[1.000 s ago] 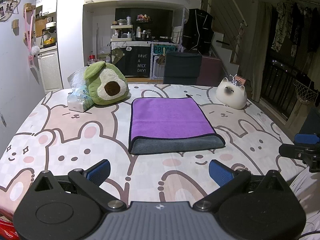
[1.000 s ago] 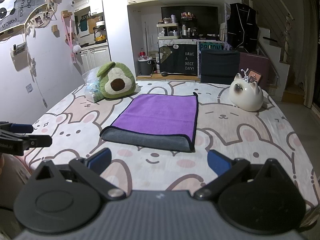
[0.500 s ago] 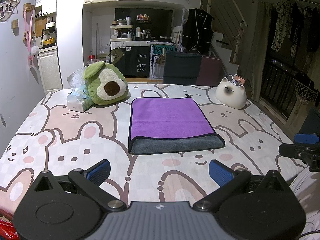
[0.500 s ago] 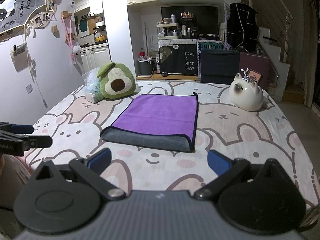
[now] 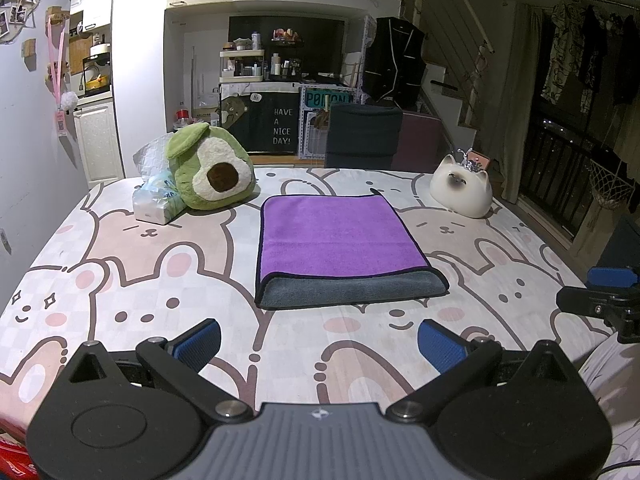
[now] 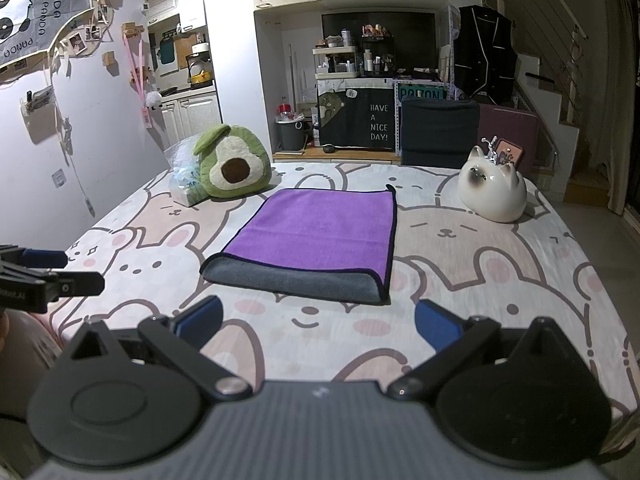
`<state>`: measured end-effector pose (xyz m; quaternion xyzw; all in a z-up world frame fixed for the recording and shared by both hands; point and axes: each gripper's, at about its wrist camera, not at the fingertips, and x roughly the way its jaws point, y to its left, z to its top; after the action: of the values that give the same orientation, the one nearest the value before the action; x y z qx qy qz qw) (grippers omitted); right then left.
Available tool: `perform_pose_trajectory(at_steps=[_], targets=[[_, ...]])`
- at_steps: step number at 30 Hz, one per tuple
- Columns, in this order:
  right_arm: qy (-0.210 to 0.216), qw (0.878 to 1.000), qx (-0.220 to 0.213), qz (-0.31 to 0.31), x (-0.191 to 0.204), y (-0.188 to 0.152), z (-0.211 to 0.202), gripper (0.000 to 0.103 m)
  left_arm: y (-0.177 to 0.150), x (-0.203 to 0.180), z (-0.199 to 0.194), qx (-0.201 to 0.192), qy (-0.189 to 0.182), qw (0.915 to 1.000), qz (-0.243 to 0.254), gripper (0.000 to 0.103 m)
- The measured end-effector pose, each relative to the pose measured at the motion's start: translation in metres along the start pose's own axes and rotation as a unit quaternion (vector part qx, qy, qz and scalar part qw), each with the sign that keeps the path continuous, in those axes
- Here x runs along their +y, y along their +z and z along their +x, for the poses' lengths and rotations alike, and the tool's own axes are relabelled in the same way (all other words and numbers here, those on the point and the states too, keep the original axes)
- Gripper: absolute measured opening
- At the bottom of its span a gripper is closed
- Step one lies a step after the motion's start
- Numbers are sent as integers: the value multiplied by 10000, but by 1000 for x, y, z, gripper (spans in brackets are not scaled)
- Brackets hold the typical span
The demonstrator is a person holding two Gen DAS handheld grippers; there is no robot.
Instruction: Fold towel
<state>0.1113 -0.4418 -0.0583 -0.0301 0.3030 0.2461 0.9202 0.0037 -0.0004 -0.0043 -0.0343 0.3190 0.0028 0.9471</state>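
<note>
Both claws gape wide and empty at the frame bottom, left claw (image 5: 319,343) and right claw (image 6: 318,328), the folded towel (image 5: 340,246) lying mid-frame above them, apart.

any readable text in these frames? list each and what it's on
"HAVE A NICE DAY!" on the dark curtain below the far counter.
"Hi" in a speech bubble on that curtain.
"PANDA", repeated, on the panda wall banner.
Teal sign: partly hidden, looks like "POISON".
Bottle labels and pink tag: too small.
</note>
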Motion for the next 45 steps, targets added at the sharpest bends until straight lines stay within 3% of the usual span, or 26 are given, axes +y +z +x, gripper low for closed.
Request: perform_pose_trajectory(at_steps=[45], targets=[[-31, 9999, -93, -32, -2, 3, -3, 103, 5, -14, -5, -67, 59, 10000, -5, 103]])
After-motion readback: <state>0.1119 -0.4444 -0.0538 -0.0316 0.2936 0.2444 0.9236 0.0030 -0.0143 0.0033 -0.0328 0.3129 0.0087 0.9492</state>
